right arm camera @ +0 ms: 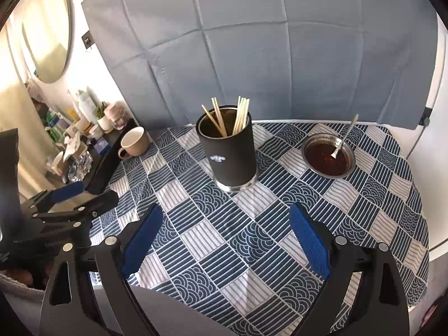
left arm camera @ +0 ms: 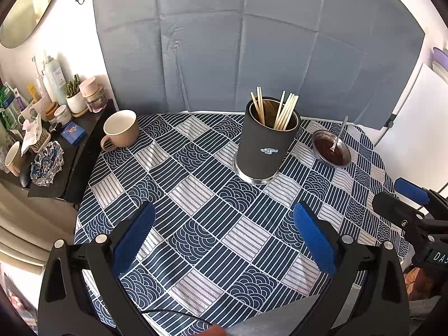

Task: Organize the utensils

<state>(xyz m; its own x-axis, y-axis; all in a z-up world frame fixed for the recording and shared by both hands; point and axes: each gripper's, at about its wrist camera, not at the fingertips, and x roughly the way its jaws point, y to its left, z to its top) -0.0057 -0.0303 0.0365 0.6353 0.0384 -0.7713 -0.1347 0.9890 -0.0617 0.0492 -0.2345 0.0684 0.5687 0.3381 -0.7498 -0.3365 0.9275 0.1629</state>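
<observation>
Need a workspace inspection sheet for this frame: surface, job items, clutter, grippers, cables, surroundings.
Surface: table with blue-and-white patterned cloth, wrinkled.
Job's things: black cylindrical holder upright, wooden chopsticks inside; metal spoon resting in small steel dish of dark red sauce.
Clutter: beige ceramic mug, apparently empty, at table's left edge.
Grippers: left gripper open; right gripper open; both empty.
Cables: thin black cable at near edge.
Surroundings: grey quilted backdrop; black side shelf crowded with toiletries; oval mirror.

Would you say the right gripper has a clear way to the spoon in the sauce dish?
Probably yes. The right gripper is open, and only bare tablecloth lies between it and the spoon, whose handle sticks up out of the sauce dish.
</observation>
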